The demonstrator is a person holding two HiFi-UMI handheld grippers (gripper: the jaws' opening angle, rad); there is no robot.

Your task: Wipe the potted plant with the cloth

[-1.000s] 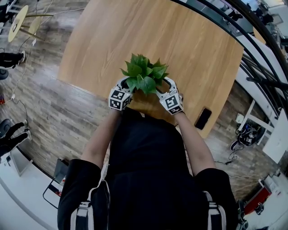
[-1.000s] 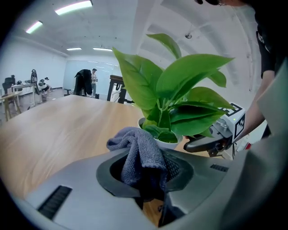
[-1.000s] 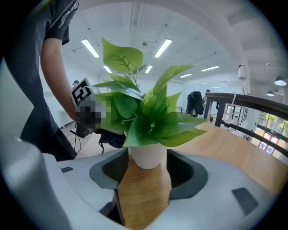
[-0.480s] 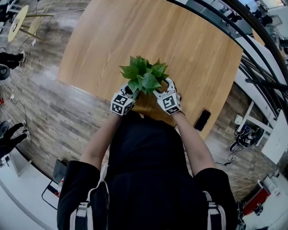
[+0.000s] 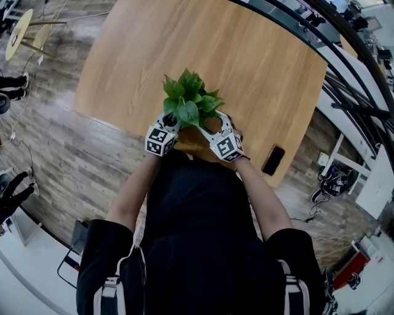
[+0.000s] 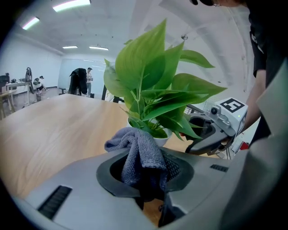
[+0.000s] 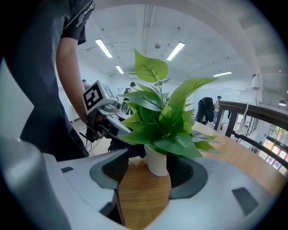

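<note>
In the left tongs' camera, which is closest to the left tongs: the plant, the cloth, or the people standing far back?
1. Cloth, held in the left tongs.
2. Potted plant, just behind it.
3. People, far back, left.

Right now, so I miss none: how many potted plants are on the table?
1. The potted plant stands on the table, near its front edge, between the left gripper and the right gripper. No other shows; the torso hides some edge.

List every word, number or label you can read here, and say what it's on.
No readable text anywhere.
Marker cubes: black-and-white square patterns only, no letters or numbers.
Shirt print: white marks, cut off at the frame edge, unreadable.
</note>
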